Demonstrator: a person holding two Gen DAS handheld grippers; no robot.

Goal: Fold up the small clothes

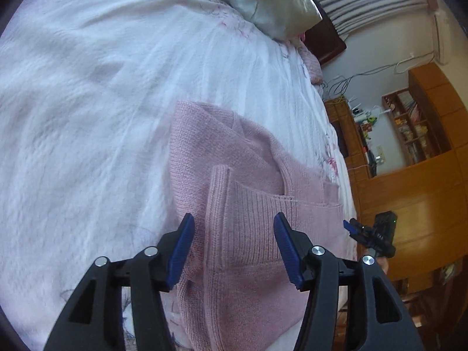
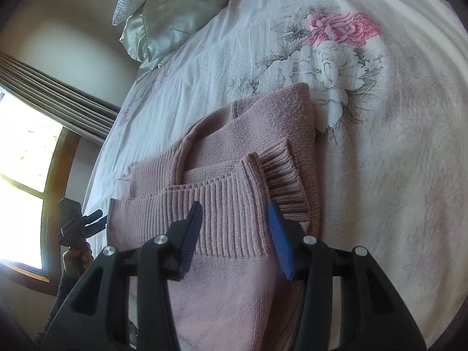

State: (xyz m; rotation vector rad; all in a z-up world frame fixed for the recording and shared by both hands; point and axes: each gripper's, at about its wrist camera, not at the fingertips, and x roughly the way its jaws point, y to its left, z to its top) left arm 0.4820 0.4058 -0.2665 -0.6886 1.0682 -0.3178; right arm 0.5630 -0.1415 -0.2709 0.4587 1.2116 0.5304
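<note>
- Left wrist view: your left gripper (image 1: 234,248) is spread wide and pinching nothing. The pink knit sweater (image 1: 234,161) lies right under and ahead of it on the white bedspread (image 1: 87,102), already folded over itself, with a ribbed band (image 1: 257,225) sitting between the two blue pads (image 1: 182,248).
- Same view: the sweater's long axis runs away from you, from the bottom of the frame up toward the pillow (image 1: 272,3). So the fingers straddle the near end, not a side edge.
- Same view: the right gripper (image 1: 355,229) shows at the far right, past the sweater's right edge and off the cloth. Can't tell from here if it's spread or not.
- Right wrist view: your right gripper (image 2: 235,239) is also spread, nothing between the fingers but air, hovering over the ribbed hem layers (image 2: 228,213) at the near end of the sweater.
- Same view: the folded stack stretches away toward the flower print (image 2: 342,29) on the bedspread. The left gripper (image 2: 93,219) peeks in at the left edge, held by a hand (image 2: 74,259).
- My read: both are about equally near the near end, so the next fold likely goes along that long axis, near end up toward the far end.
</note>
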